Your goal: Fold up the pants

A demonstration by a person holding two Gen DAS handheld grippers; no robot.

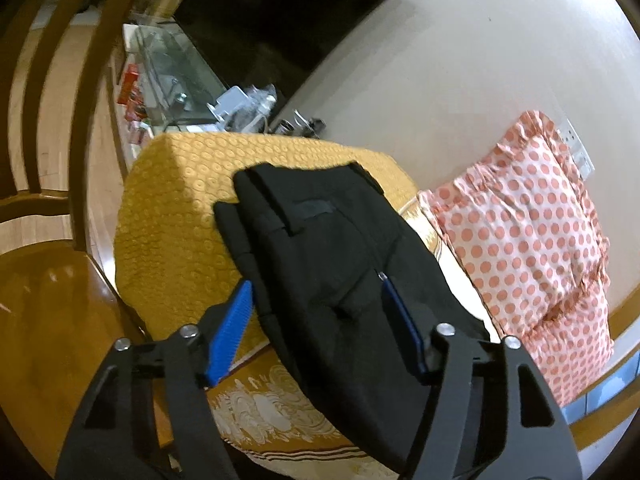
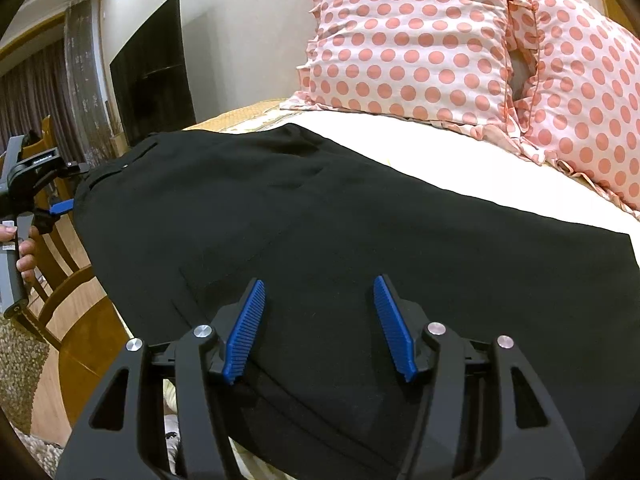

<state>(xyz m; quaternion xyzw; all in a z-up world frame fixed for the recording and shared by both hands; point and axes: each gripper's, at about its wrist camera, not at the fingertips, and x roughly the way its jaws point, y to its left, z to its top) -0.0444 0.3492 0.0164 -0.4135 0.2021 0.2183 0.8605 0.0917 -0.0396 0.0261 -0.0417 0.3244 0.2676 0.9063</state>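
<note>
Black pants (image 1: 332,240) lie stretched along the bed, their waist end resting on a folded yellow blanket (image 1: 180,200). My left gripper (image 1: 316,284) straddles a fold of the pants near the waist. The ribbed face of its left pad (image 1: 234,320) is bare beside the cloth edge, and its right pad (image 1: 400,320) rests against fabric. In the right wrist view the pants (image 2: 320,208) spread across the bed. My right gripper (image 2: 319,280) hovers open just above them, both pad faces bare. A blue finger (image 2: 62,207) of the left tool touches the far waist edge, a hand (image 2: 24,248) on its handle.
Two pink polka-dot pillows (image 2: 420,40) lean on the wall behind the white sheet (image 2: 440,160). A wooden chair (image 2: 60,264) stands beside the bed at the left. A dark screen (image 1: 300,12) and a cluttered glass stand (image 1: 172,64) are beyond the blanket.
</note>
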